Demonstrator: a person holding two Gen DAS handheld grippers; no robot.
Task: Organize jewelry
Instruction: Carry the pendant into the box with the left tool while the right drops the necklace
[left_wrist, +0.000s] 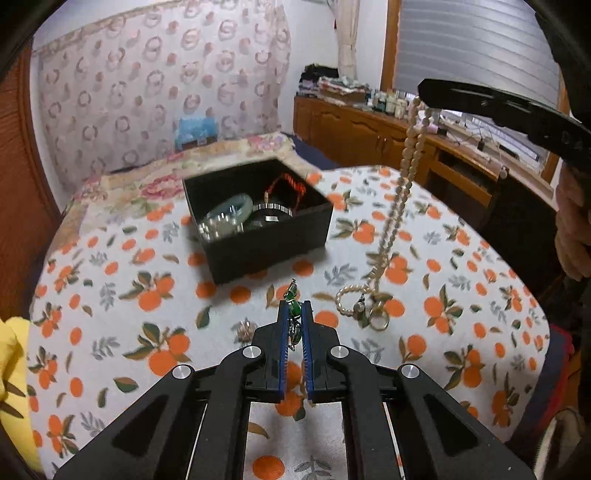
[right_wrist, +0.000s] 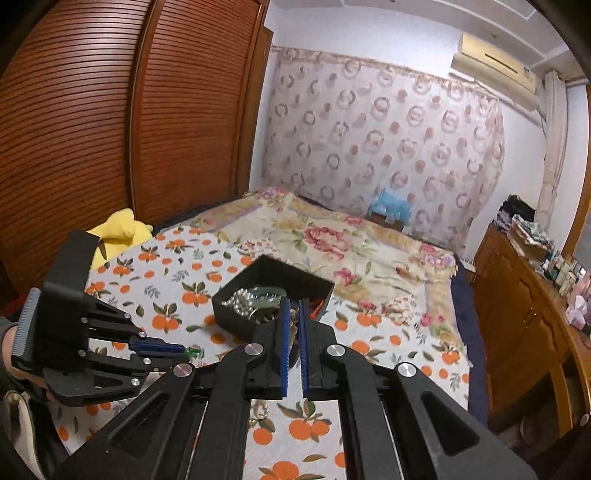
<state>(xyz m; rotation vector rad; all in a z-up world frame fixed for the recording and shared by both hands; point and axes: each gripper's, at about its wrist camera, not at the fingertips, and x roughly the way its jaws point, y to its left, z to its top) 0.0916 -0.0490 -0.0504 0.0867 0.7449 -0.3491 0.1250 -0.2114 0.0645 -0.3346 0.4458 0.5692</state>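
Observation:
An open black box (left_wrist: 258, 218) sits on the orange-print cloth (left_wrist: 147, 280), holding a pale green bangle (left_wrist: 231, 203), a red cord piece (left_wrist: 291, 184) and silver items; it also shows in the right wrist view (right_wrist: 273, 288). My left gripper (left_wrist: 295, 314) is shut on a small green and silver piece (left_wrist: 294, 306), just above the cloth in front of the box; the right wrist view shows it at the left (right_wrist: 184, 350). My right gripper (right_wrist: 291, 314) is shut on a long bead necklace (left_wrist: 402, 184) that hangs to the cloth right of the box.
A pearl bracelet with a ring and clasp (left_wrist: 364, 302) lies at the necklace's lower end. A small sparkly piece (left_wrist: 245, 328) lies left of my left fingers. A yellow soft toy (right_wrist: 118, 229) sits at the left edge. A wooden cabinet (right_wrist: 524, 325) stands on the right.

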